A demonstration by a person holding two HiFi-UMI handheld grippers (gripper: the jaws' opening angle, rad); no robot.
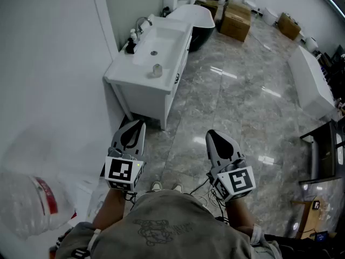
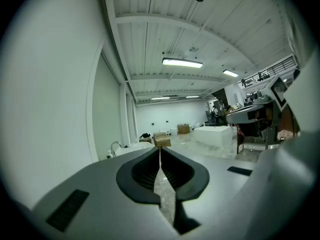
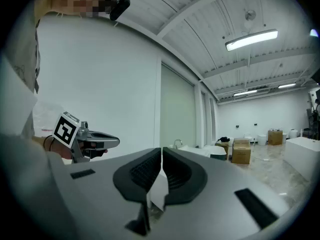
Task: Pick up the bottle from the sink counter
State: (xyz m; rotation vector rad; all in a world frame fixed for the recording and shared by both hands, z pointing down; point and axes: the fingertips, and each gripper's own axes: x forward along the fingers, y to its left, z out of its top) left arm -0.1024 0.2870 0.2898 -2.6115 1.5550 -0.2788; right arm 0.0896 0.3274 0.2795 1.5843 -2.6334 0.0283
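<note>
Left tongs (image 2: 160,151) closed, right tongs (image 3: 161,151) apparently

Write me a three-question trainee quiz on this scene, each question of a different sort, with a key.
1. True or false: the left gripper holds the bottle.
2. Where does the bottle stand? A) on the floor; B) on the sink counter; C) on a cardboard box.
3. Fill in: the jaws of the right gripper are ____.
Key: 1 false; 2 B; 3 shut.
</note>
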